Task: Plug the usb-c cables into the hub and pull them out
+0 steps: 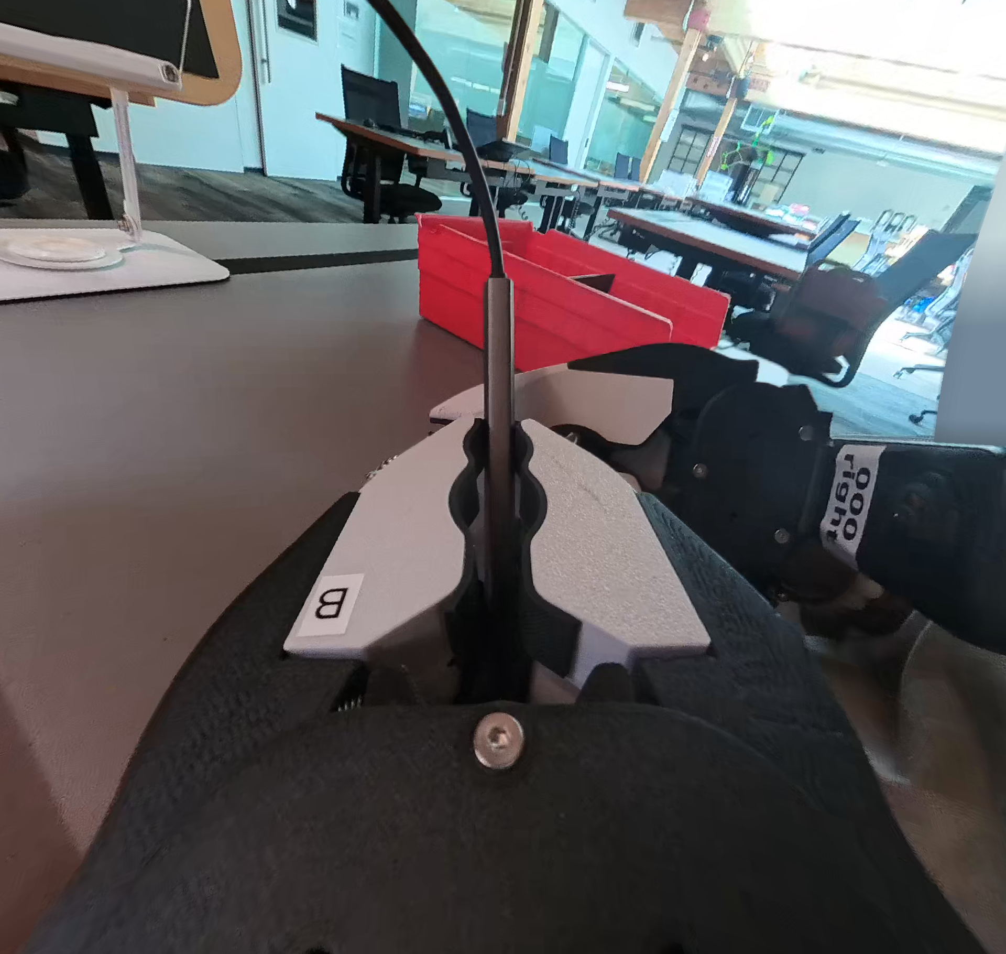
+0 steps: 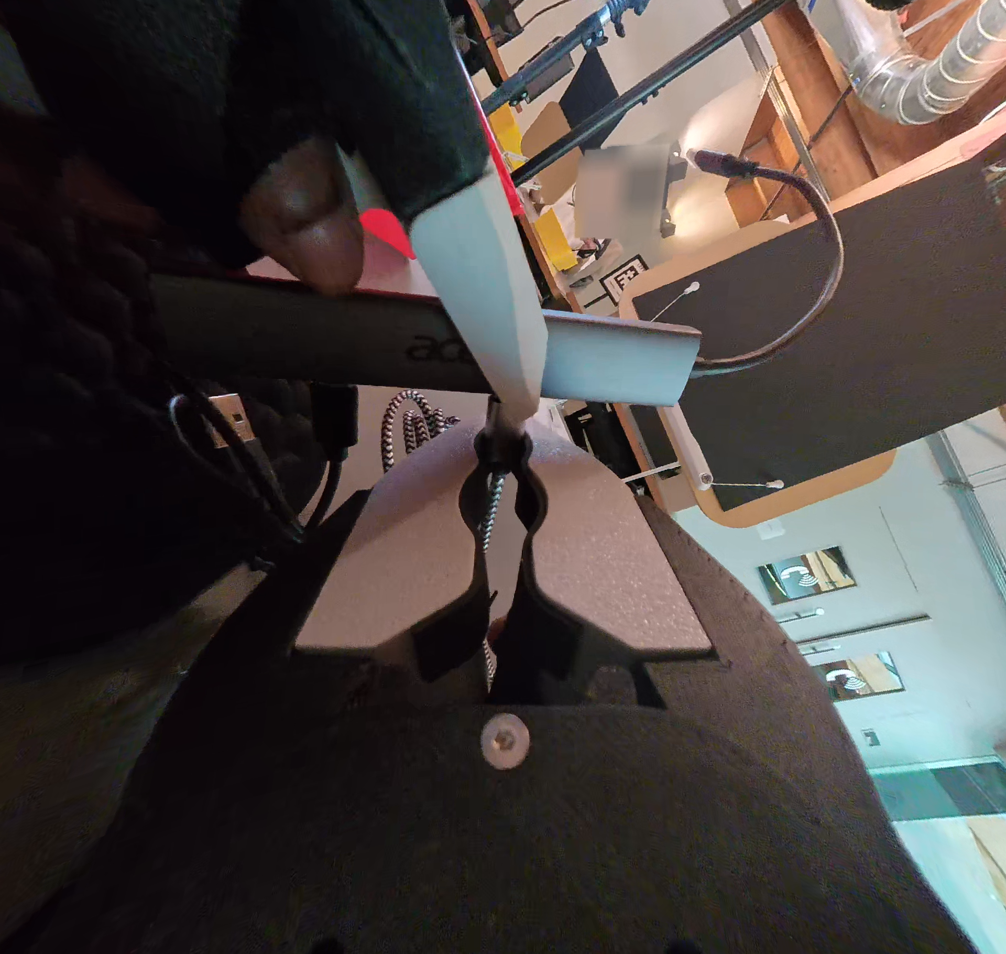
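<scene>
**A:** Left wrist view: what are you seeing?

**B:** I'm seeing my left gripper [image 1: 498,470] clamping the slim grey hub [image 1: 498,378] edge-on, its long axis running straight ahead, its black lead [image 1: 435,89] arcing up.

**A:** Right wrist view?

**B:** My right gripper [image 2: 501,470] is pinching the braided usb-c cable [image 2: 490,514] near its plug, just under the hub's [image 2: 615,361] side. Judging by that, the plug is needing to travel upward, across the hub's length.

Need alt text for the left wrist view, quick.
Left gripper is shut on the slim grey hub, held edge-on, its black cable arching up. The right gripper sits close behind, with a red bin on the dark table.
</scene>
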`<state>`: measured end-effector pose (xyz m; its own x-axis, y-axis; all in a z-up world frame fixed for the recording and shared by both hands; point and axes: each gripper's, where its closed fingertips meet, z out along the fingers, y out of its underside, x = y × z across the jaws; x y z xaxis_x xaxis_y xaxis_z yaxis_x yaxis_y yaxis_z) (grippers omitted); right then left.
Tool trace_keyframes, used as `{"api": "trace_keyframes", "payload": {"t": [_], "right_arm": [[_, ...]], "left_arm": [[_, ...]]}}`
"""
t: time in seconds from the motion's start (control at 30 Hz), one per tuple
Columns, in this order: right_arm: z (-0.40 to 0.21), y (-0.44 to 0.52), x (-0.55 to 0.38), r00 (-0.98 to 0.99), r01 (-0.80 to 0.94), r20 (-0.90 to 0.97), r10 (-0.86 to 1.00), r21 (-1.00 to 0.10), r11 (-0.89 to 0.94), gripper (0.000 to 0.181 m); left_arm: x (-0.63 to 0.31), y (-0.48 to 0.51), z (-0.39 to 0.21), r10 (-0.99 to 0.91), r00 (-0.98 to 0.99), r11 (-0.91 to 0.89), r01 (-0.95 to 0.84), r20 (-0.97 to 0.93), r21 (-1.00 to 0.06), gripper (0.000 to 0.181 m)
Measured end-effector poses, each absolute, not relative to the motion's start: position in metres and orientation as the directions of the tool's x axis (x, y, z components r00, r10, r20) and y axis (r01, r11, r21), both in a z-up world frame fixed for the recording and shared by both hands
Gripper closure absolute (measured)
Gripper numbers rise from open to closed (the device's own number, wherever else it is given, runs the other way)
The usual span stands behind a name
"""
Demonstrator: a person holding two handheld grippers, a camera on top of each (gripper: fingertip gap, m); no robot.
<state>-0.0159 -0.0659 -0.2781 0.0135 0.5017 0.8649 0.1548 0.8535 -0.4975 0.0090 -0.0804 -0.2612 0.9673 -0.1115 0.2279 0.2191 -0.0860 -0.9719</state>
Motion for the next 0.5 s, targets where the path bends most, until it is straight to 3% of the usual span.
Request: {"api": "trace_keyframes", "payload": {"t": [0.1,0.13,0.17,0.2,0.23,0.27,0.3,0.4,0.47,0.5], "right_arm": [[-0.285,-0.059,-0.013,0.0,0.189,0.85,0.527,-0.518,0.835,0.176],[-0.297,-0.037,-0.011,-0.006,0.298,0.846,0.532,-0.507,0.809,0.175],[-0.32,0.009,0.0,-0.015,0.484,0.842,0.539,-0.466,0.741,0.175],[-0.316,0.028,0.009,0.035,0.509,0.793,0.608,-0.538,0.672,0.176],[-0.284,0.003,0.003,0.067,0.35,0.715,0.696,-0.67,0.655,0.177],[-0.253,-0.036,-0.007,0.067,0.194,0.731,0.68,-0.678,0.709,0.178],[-0.242,-0.059,-0.016,0.059,0.15,0.789,0.611,-0.612,0.776,0.177],[-0.267,-0.04,-0.02,0.009,0.231,0.804,0.595,-0.58,0.781,0.177],[-0.268,-0.033,-0.014,0.0,0.227,0.802,0.598,-0.582,0.781,0.177],[-0.268,-0.036,-0.012,0.0,0.212,0.809,0.587,-0.574,0.791,0.177]], "left_arm": [[0.011,-0.082,-0.263,-0.09,0.982,-0.101,0.157,0.166,-0.982,0.175],[0.01,-0.09,-0.256,-0.078,0.987,-0.07,0.137,0.142,-0.988,0.18],[-0.013,-0.115,-0.217,-0.005,0.991,0.165,0.136,0.137,-0.977,0.181],[-0.032,-0.132,-0.206,0.043,0.992,0.187,0.113,0.123,-0.976,0.181],[-0.02,-0.123,-0.211,-0.014,0.992,0.136,0.123,0.122,-0.983,0.181],[0.01,-0.095,-0.23,-0.112,0.985,0.035,0.135,0.131,-0.99,0.181],[0.028,-0.081,-0.228,-0.154,0.981,0.05,0.125,0.116,-0.991,0.181],[-0.004,-0.091,-0.214,0.028,1.0,0.078,-0.013,-0.011,-0.997,0.181],[-0.013,-0.1,-0.213,-0.003,0.998,0.117,0.07,0.071,-0.991,0.176],[-0.018,-0.099,-0.221,0.009,0.995,0.08,0.102,0.103,-0.992,0.164]]}}
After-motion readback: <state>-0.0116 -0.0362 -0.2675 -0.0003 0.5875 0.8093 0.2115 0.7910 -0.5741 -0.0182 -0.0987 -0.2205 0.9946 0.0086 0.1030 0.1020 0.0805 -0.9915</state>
